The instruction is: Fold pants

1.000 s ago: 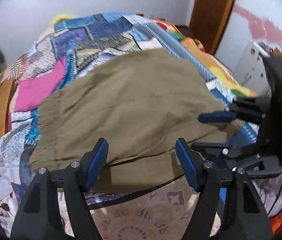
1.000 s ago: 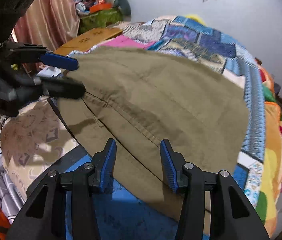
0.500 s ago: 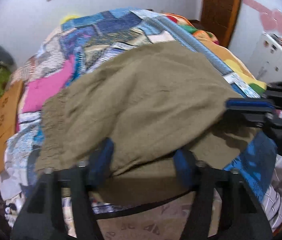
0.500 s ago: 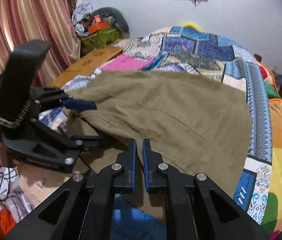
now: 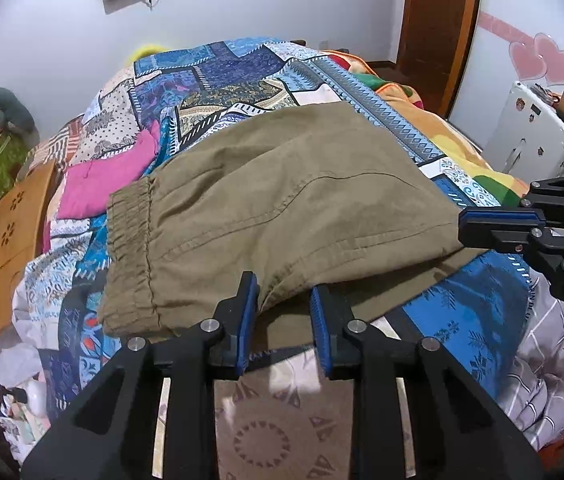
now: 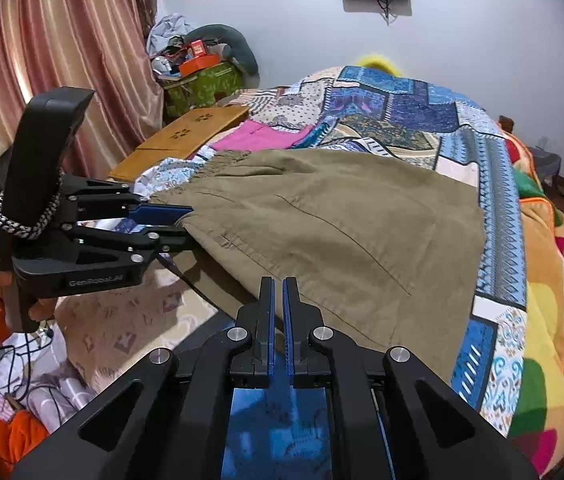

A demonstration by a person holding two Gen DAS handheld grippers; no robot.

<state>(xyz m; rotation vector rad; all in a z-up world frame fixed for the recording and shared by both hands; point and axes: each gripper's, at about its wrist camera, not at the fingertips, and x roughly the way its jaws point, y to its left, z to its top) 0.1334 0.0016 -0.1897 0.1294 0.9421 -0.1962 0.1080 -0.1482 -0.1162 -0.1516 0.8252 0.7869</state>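
A second ago both my grippers stood wide apart at the near hem. Now my right gripper [image 6: 278, 292] has pinched shut on the edge of the pants [image 5: 282, 216], and my left gripper [image 5: 283, 304] has narrowed around the upper layer's fold but looks not fully clamped. I judge the grasp for the next fold is nearly set. The olive pants lie already doubled on the patchwork quilt [image 5: 218, 80] of the bed, elastic waistband [image 5: 130, 236] bunched at my left.
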